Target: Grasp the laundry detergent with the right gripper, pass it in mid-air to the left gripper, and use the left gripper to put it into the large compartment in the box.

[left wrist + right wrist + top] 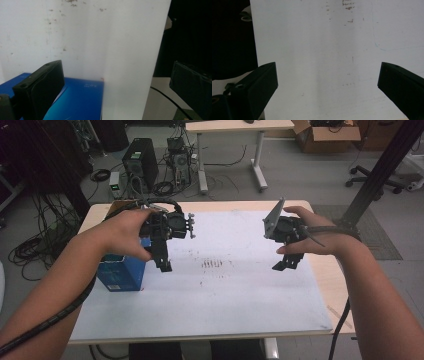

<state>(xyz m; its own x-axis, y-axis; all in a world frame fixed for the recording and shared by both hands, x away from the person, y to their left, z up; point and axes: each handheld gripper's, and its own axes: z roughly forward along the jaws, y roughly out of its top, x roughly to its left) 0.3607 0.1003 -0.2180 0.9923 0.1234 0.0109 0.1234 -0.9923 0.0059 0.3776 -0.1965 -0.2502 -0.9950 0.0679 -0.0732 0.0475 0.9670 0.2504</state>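
A person's two hands hold the grippers above a white board (240,295) that covers the table. My left gripper (164,265) hangs over the board's left part, just right of a blue box (122,272), jaws pointing down. In the left gripper view its jaws stand wide apart with nothing between them, above the blue box (77,100) and the white board (100,37). My right gripper (285,265) hovers over the board's right part. In the right gripper view its jaws are spread wide over the bare white board (324,62), empty.
The board carries faint brown smudges (212,264) near its middle. The wooden table edge (335,285) shows at the right. Beyond the table are a computer tower (140,162), cables on the floor, another desk (235,126) and a cardboard box (325,135).
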